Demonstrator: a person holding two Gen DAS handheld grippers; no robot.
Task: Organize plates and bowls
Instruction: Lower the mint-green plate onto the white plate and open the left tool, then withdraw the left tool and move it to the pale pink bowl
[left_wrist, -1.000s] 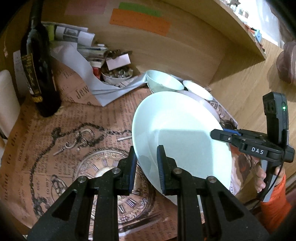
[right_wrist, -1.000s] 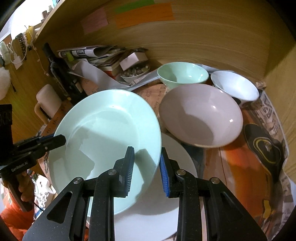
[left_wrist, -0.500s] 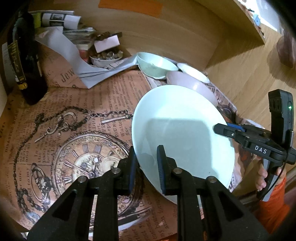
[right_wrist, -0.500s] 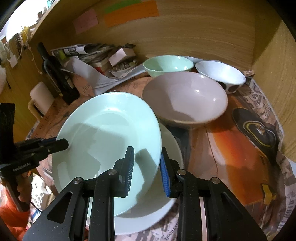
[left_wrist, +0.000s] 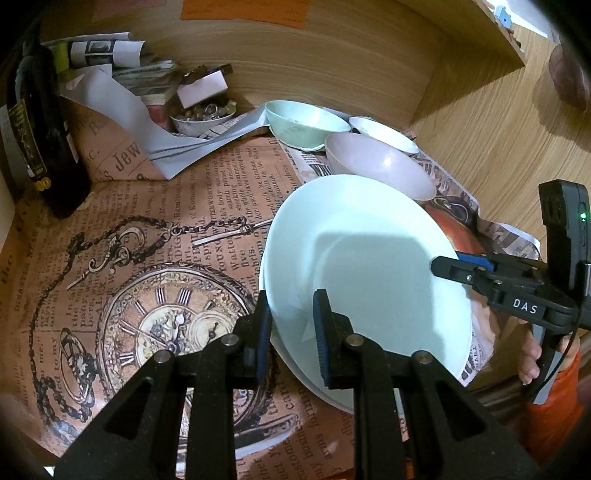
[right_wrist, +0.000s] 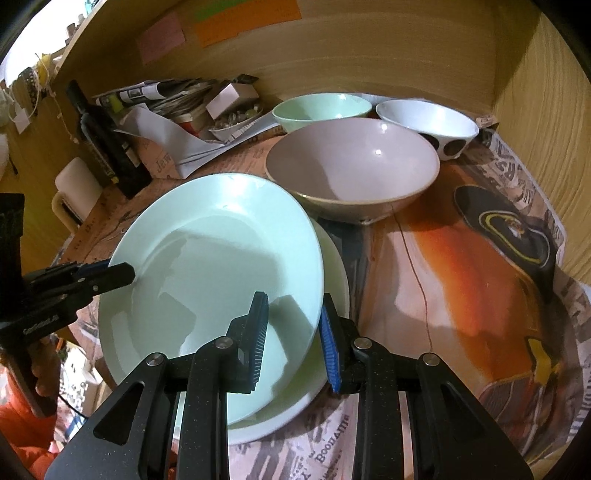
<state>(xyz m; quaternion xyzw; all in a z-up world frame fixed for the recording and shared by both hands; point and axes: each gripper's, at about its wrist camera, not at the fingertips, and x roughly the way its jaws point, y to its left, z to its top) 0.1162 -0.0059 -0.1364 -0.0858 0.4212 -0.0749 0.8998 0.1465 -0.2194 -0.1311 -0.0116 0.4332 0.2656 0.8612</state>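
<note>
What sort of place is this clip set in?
Probably a home desk or shelf nook, not a kitchen: wooden walls with sticky notes, newspaper-covered surface, wine bottle and stacked papers beside the bowls.

The black plastic right gripper (left_wrist: 461, 266) carries white letters "DAS" on its body. The brown vintage-print paper table cover (left_wrist: 177, 206) shows "Jew" in large type, Roman numerals on a printed pocket-watch dial, and small columns too fine to read. The dark glass bottle's (left_wrist: 40, 133) gold label is illegible.
</note>
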